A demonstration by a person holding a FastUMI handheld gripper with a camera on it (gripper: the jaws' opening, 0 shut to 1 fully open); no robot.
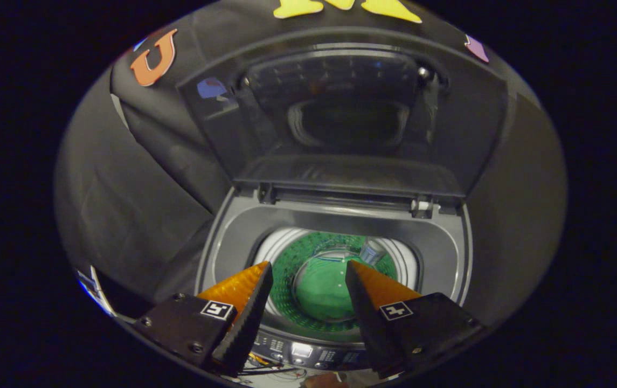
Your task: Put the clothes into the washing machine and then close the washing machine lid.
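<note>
A top-loading washing machine (pixel 443 242) stands below and ahead of me with its lid (pixel 351 113) raised upright against the wall behind it. Its drum (pixel 321 285) lies open beneath my fingers and glows green inside; I cannot make out any clothes in it. My gripper (pixel 308 272) hangs over the drum's front rim, open, with nothing between its fingers (pixel 249 302). The drum's mouth shows through the gap between them.
The machine's control panel (pixel 303 353) runs along its front edge under my fingers. Black cloth hangs on both sides and behind the raised lid. The lid's hinge (pixel 421 206) sits at the back right of the opening.
</note>
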